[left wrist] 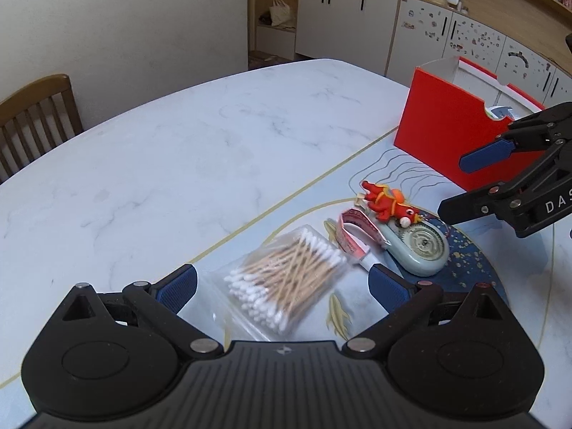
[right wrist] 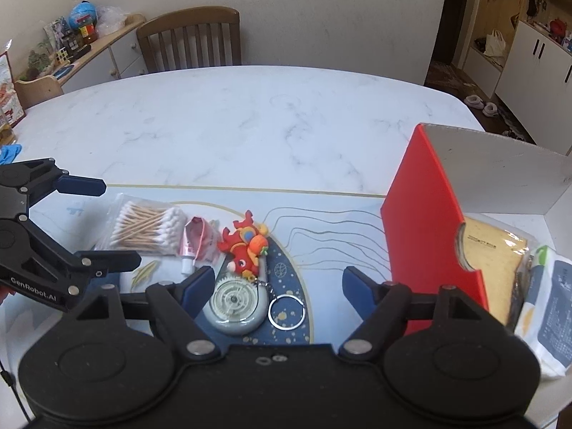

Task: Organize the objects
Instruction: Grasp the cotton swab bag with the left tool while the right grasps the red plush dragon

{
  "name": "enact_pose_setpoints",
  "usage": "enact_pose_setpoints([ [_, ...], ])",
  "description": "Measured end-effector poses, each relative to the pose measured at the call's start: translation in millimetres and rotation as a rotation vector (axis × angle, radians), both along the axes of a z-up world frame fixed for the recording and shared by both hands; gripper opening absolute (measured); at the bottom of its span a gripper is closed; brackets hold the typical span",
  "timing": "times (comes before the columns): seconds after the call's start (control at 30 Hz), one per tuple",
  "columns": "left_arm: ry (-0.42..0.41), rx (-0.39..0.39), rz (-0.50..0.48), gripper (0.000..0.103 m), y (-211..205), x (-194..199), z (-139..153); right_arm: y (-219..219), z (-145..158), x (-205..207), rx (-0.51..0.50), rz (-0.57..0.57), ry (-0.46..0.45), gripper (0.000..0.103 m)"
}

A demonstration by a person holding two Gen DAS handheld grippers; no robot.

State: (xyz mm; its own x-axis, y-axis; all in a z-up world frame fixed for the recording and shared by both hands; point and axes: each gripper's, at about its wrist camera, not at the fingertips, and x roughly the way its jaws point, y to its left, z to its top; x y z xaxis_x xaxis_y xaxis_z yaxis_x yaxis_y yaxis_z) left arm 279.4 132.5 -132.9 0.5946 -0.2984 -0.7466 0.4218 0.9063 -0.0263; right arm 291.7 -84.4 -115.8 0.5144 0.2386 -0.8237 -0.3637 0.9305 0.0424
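A clear bag of cotton swabs (left wrist: 286, 282) is lying on the patterned mat (left wrist: 475, 271) that is covering the near part of the white marble table (left wrist: 178, 150). Just to its right a small pink tube (left wrist: 352, 237) is lying, and it is touching a pale green round tape dispenser (left wrist: 422, 250). A red plush dragon (left wrist: 388, 203) is resting on the far end of the dispenser. In the right wrist view a metal key ring (right wrist: 287, 311) is lying just beside the dispenser.

The left gripper (left wrist: 282, 286) is hovering over the swab bag with its jaws standing wide apart; the bag is showing between the blue pads, but they are not pressing on it. The right gripper (right wrist: 277, 286) is also standing open, above the dispenser and the key ring, and it is gripping nothing.

The near edge of the bag is hiding behind the left gripper's body. The print on the pink tube is too small to read. The lower part of the dispenser is partly covered by one finger in the right wrist view.

To the right an open red box (right wrist: 429, 221) is standing on the mat. Inside it a tan flat packet (right wrist: 493, 261) and a white pack (right wrist: 550, 307) are lying, cut off by the frame edge. A wooden chair (right wrist: 189, 39) is standing behind the table.
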Motion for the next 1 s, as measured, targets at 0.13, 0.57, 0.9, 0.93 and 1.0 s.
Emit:
enact_pose_setpoints([
  [0.13, 0.007, 0.000, -0.040, 0.102, 0, 9, -6, 3, -7, 9, 0.001, -0.004, 0.016, 0.078],
  [0.57, -0.005, 0.079, -0.174, 0.102, -4, 17, -24, 18, -23, 31, 0.041, 0.016, 0.064, 0.077],
  [0.9, -0.005, 0.015, -0.123, 0.081, 7, 20, -23, 28, -27, 40, 0.064, 0.049, 0.072, 0.072],
  [0.93, -0.004, 0.008, -0.117, 0.080, 8, 20, -22, 29, -28, 40, 0.069, 0.051, 0.075, 0.070],
  [1.0, -0.005, 0.004, -0.105, 0.075, 9, 19, -21, 29, -28, 41, 0.080, 0.054, 0.079, 0.065],
])
